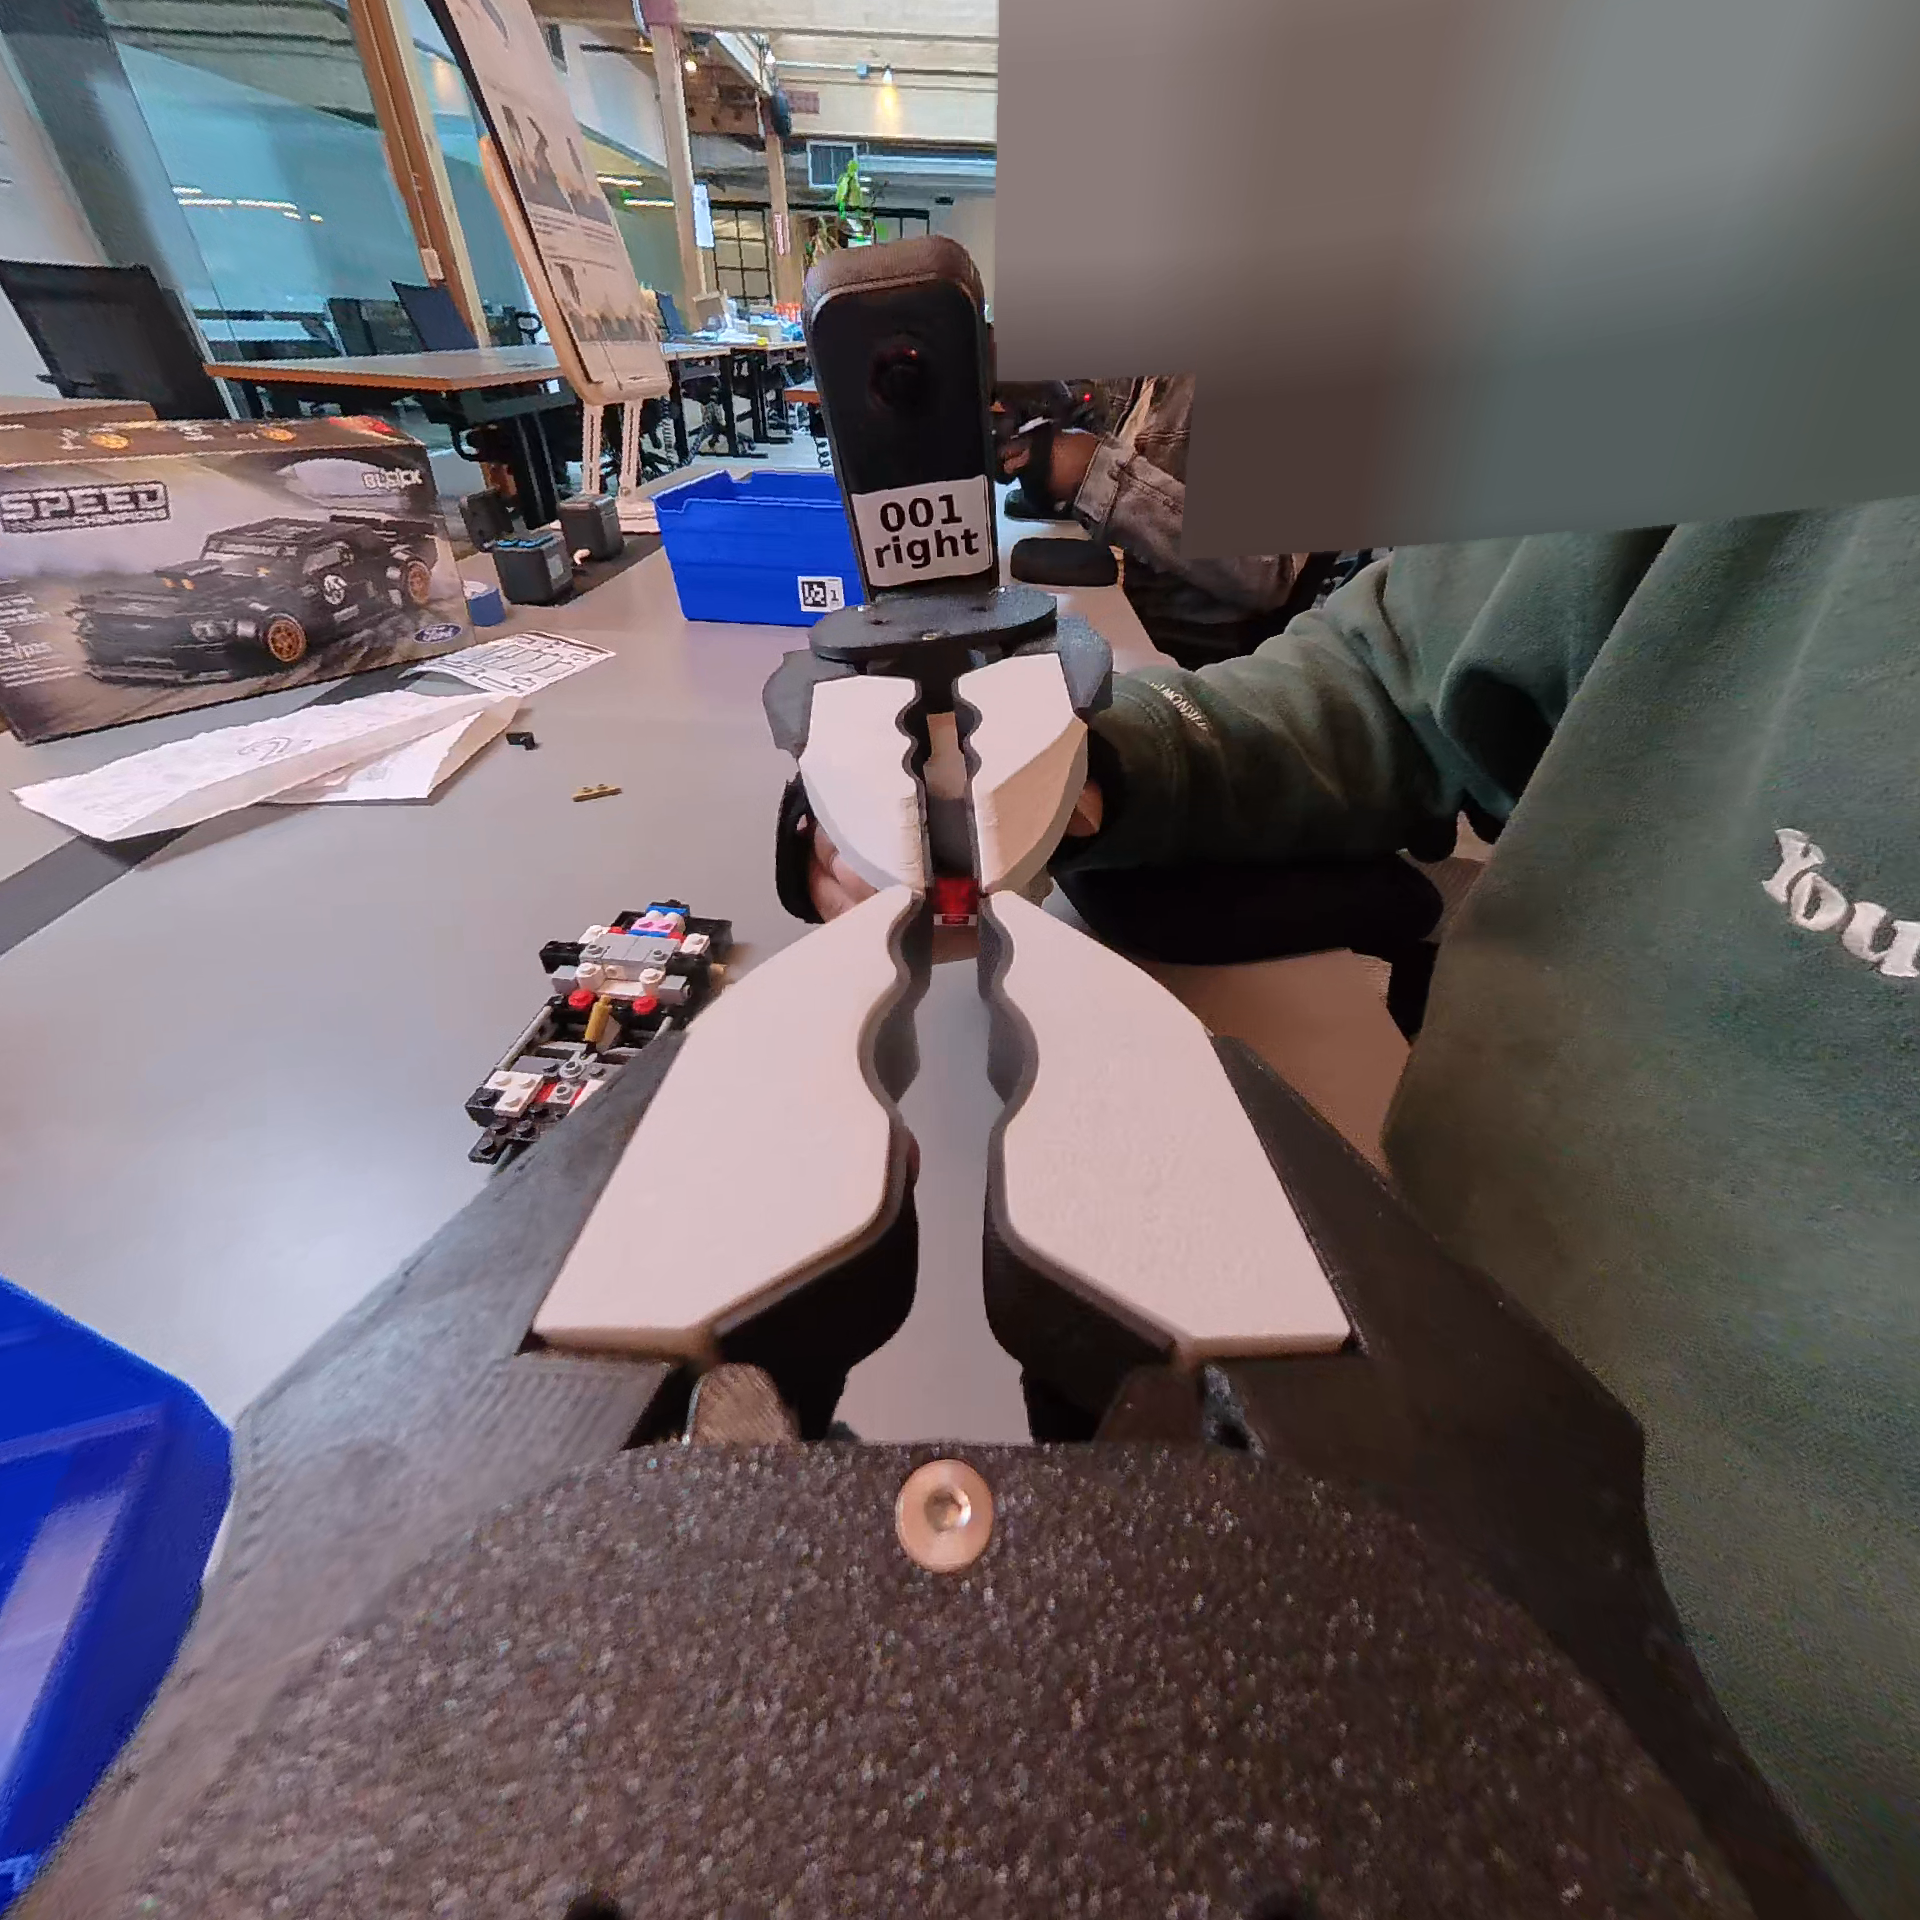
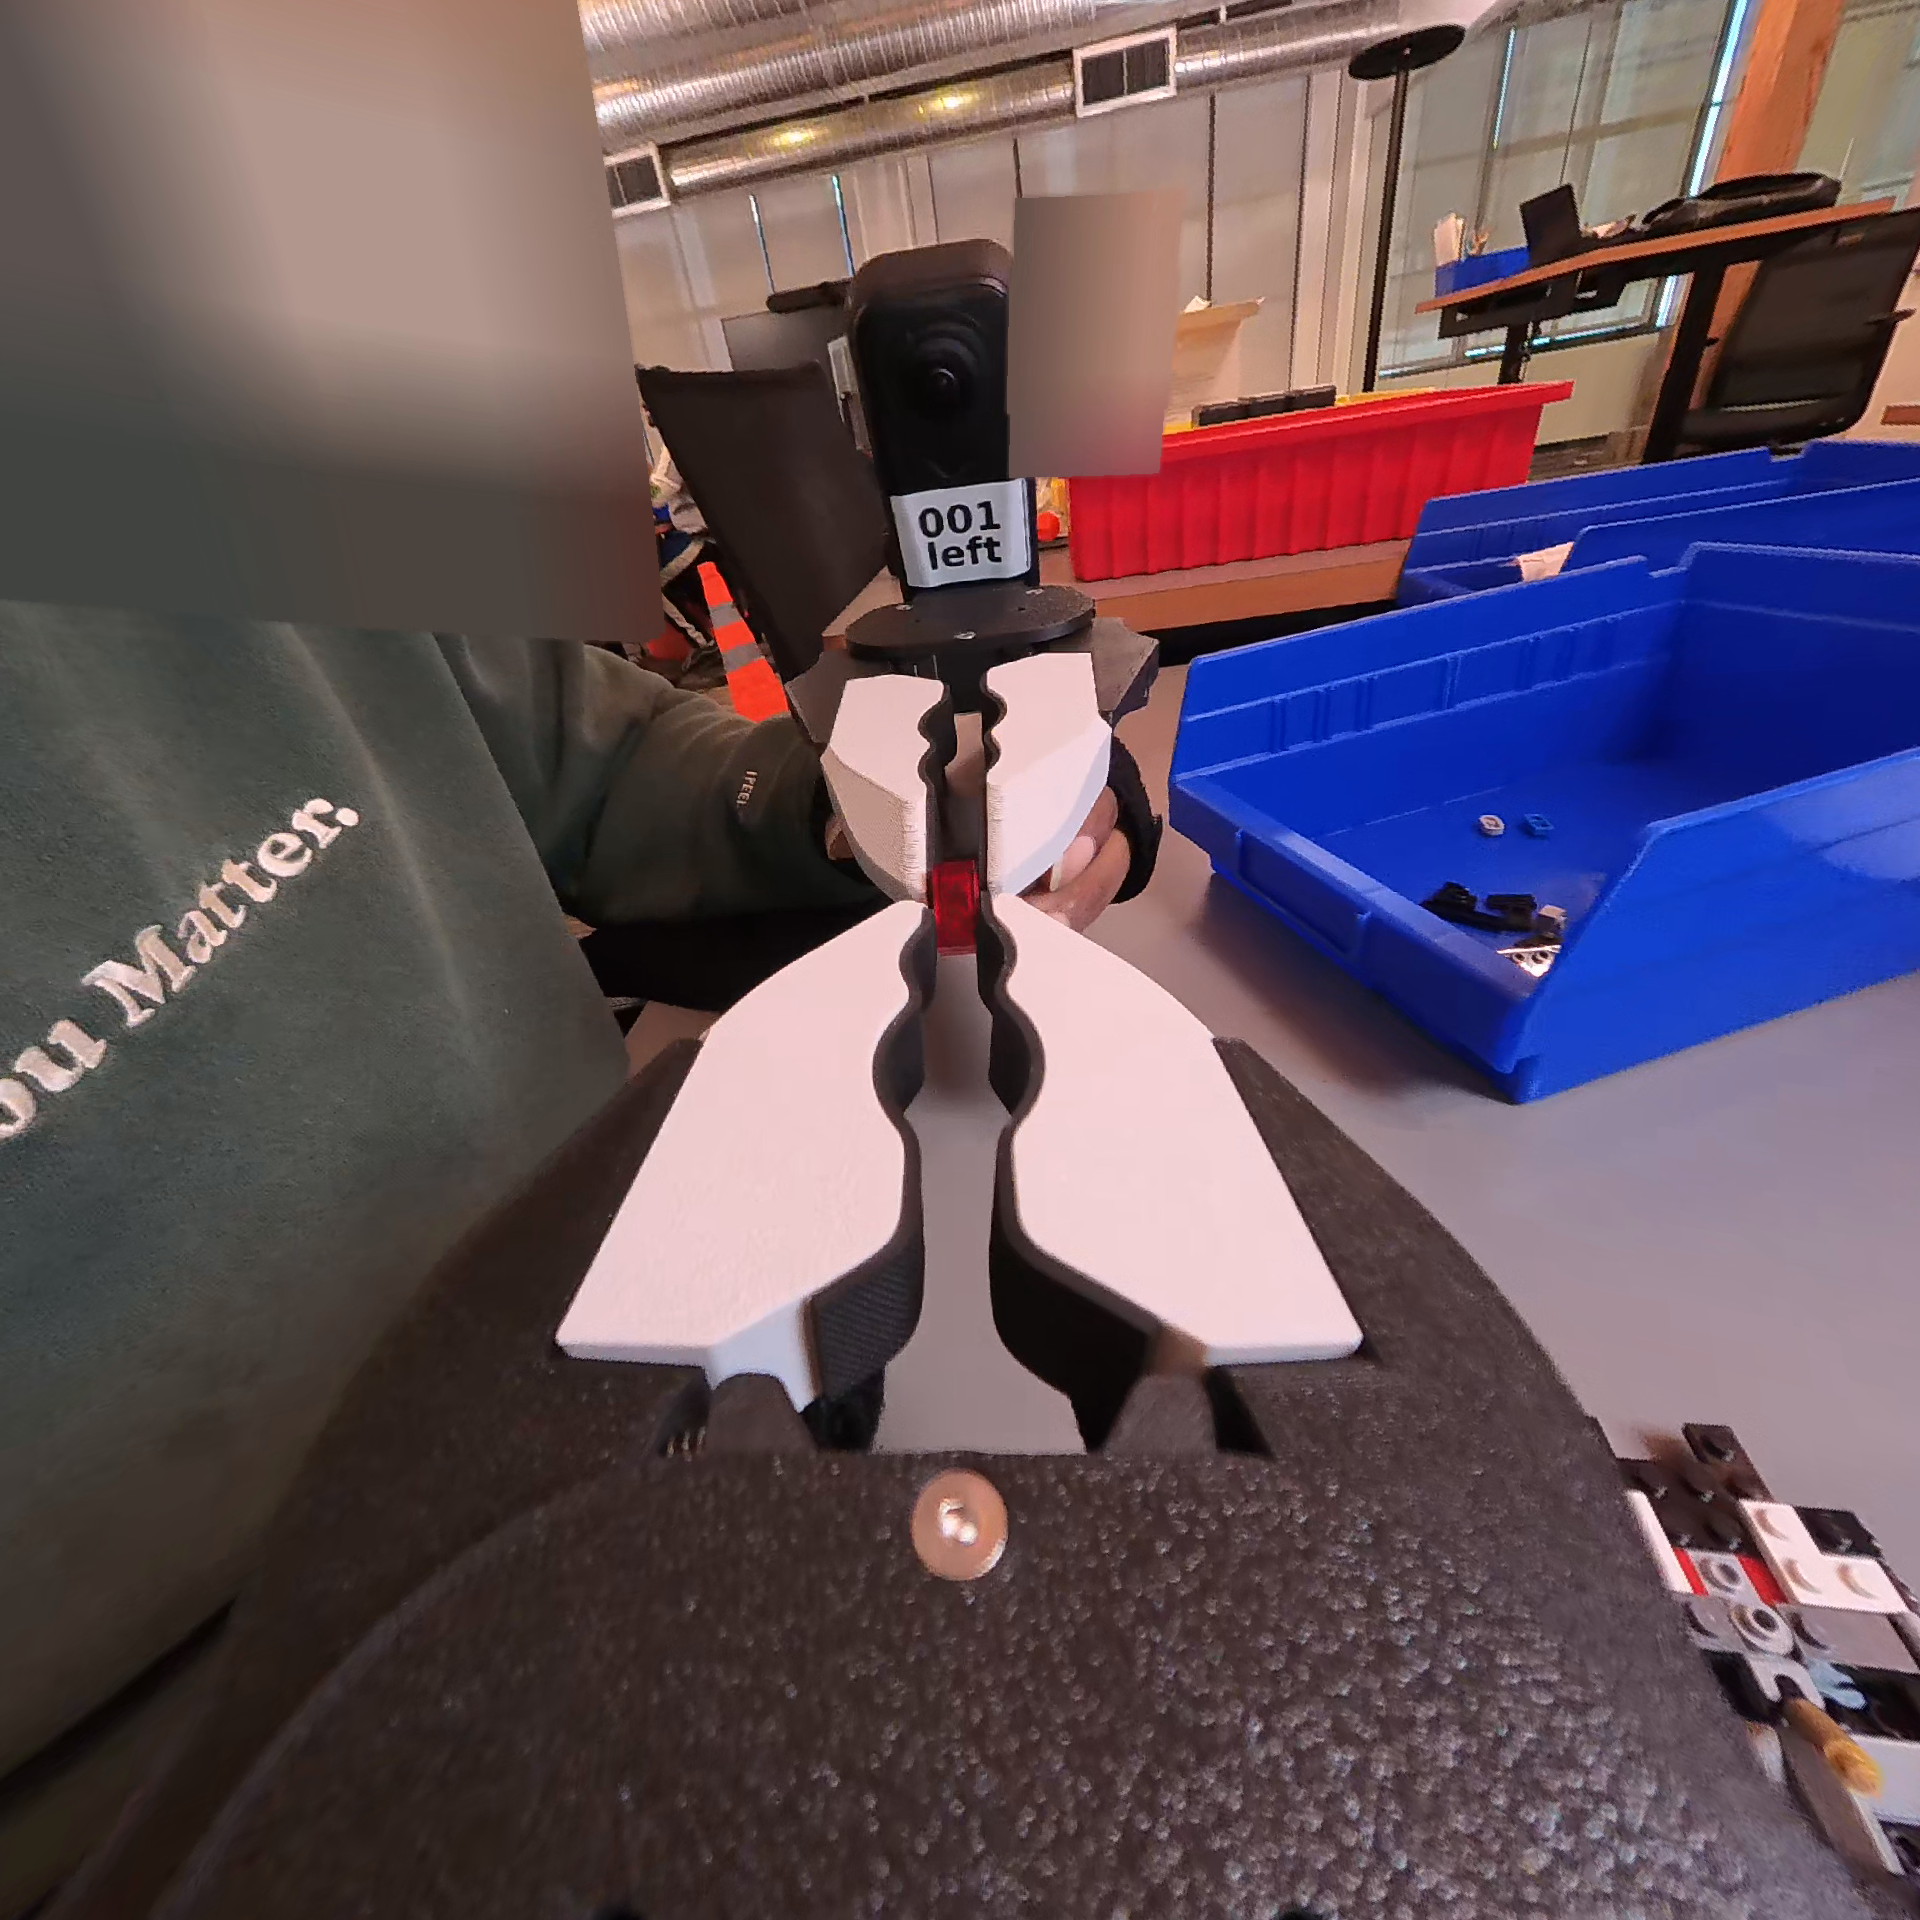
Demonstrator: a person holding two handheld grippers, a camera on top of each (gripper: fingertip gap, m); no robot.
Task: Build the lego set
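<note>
Pinching: left gripper (image 1: 948, 925) and right gripper (image 2: 954, 930) tip to tip, both pinching red brick (image 1: 956, 900)
Near left: brick car chassis (image 1: 597, 1023) on grey table (image 1: 260, 1039)
Far: blue bin (image 2: 1558, 831)

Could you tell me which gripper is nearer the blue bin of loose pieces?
Left. The left gripper sits beside the blue bin; the right gripper lies farther along.
</note>
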